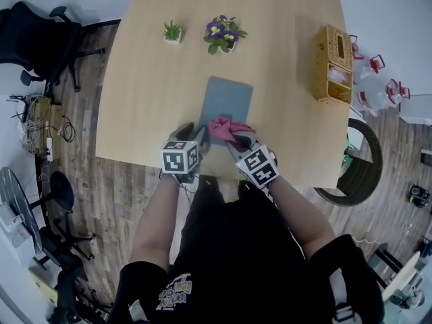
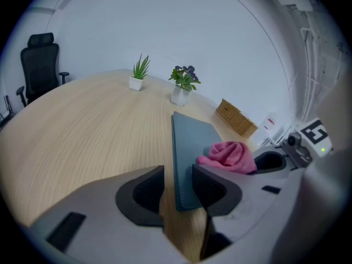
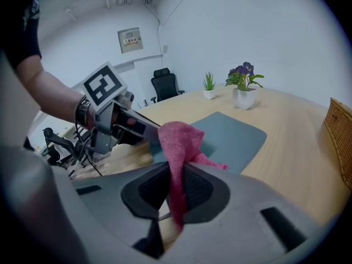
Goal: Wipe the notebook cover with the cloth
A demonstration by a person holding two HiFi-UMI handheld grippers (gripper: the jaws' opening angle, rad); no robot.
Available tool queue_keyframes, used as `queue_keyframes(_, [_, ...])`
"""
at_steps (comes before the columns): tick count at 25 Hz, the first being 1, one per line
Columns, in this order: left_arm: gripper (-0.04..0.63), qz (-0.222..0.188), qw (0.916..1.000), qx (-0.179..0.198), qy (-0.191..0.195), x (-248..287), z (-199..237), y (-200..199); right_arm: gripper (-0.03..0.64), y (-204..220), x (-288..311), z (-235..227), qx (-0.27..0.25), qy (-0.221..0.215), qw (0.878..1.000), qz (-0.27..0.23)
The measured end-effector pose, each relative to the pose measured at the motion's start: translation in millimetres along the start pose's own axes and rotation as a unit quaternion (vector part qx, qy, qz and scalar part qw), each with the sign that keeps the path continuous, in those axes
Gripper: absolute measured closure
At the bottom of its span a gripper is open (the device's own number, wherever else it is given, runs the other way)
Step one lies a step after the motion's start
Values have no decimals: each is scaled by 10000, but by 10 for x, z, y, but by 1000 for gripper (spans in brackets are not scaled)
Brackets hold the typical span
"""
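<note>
A grey-blue notebook (image 1: 228, 101) lies flat on the wooden table (image 1: 148, 106), near its front edge. A pink cloth (image 1: 225, 128) rests bunched on the notebook's near end. My right gripper (image 1: 237, 139) is shut on the cloth (image 3: 179, 139), which hangs between its jaws (image 3: 176, 172) over the notebook (image 3: 236, 136). My left gripper (image 1: 194, 138) stands at the notebook's near left corner. Its jaws (image 2: 177, 176) stand a narrow gap apart, and the notebook's left edge (image 2: 181, 147) shows in that gap. The cloth (image 2: 230, 155) lies just to their right.
Two small potted plants (image 1: 173, 32) (image 1: 224, 34) stand at the table's far side. A wicker basket (image 1: 333, 63) sits by the right edge. An office chair (image 1: 40, 39) is off to the left on the wooden floor.
</note>
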State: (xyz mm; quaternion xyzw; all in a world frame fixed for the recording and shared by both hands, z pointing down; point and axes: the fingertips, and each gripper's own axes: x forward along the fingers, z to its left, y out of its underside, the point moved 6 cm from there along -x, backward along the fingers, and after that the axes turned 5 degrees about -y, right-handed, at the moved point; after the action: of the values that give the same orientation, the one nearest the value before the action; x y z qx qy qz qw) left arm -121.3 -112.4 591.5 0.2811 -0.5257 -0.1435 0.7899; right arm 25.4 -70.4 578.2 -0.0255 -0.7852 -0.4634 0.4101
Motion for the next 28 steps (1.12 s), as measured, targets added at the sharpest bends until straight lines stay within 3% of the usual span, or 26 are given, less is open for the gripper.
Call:
queue_keyframes(9, [442,24,10000,-32,28,4,7,-6,558,97,-23,93,125,-360,9992,85])
queue_keyframes(15, [445,39,10000,-74,45,-3,-2,-2,558,5,-114,-100,885,-555,9944,-155])
queue_keyframes(20, [449,61,9999,-104,72,-11,16,-3,558,-164,-172,-497,1256,-120,9914,-356])
queue_keyframes(28, [453,83,9998,-142,108,-2,10,-14,558,-575,-113,-1167,1018,744,9914,-337])
